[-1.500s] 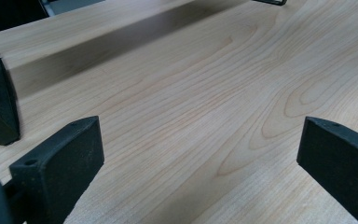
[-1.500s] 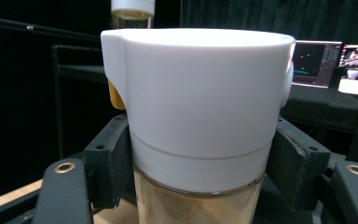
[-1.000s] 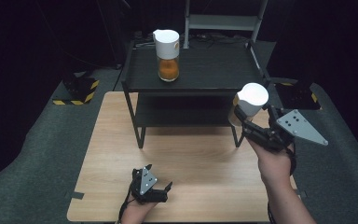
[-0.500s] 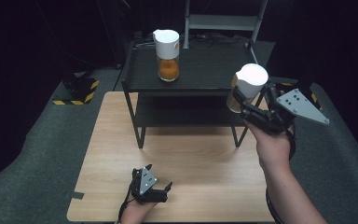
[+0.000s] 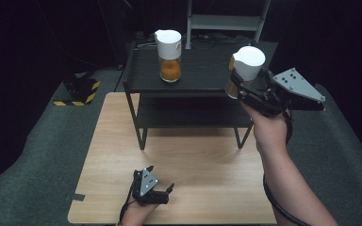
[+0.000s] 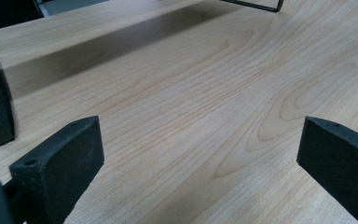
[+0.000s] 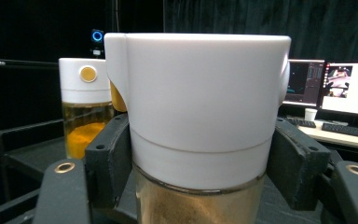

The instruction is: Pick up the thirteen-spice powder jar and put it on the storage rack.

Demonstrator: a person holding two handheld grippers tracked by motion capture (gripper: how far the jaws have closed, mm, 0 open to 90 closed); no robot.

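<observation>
A: Biggest first. Light wooden table [image 5: 202, 160], then the black two-tier metal rack [image 5: 188, 89] standing across its far half, toward 12 o'clock.

B: The held thing?

A: Clear glass jar with a tall white plastic cap [image 5: 246, 70], tan powder in the lower part. It's in the air at about 2 o'clock from table centre, over the rack's right end, upright. The right gripper [image 5: 245, 84] is clamped on it; in the right gripper view the two black pads squeeze the cap's lower band, just above the glass.

B: How will it handle?

A: My guess: glass, so breakable, moderate weight with the powder. Smooth cap, could slip or turn in the pads. Holding at the cap-glass join looks sensible; keep it upright, since the cap has a spout flap on one side.

B: Other containers?

A: A second glass jar with a white cap and round yellow button [image 5: 168, 56] stands on the rack's top shelf at 11 o'clock, roughly half full of orange powder. Well apart from the held jar.

B: Left side?

A: The left gripper [image 5: 153, 190] rests low on the table at 6 o'clock, jaws spread wide, nothing between them, just wood grain.
</observation>
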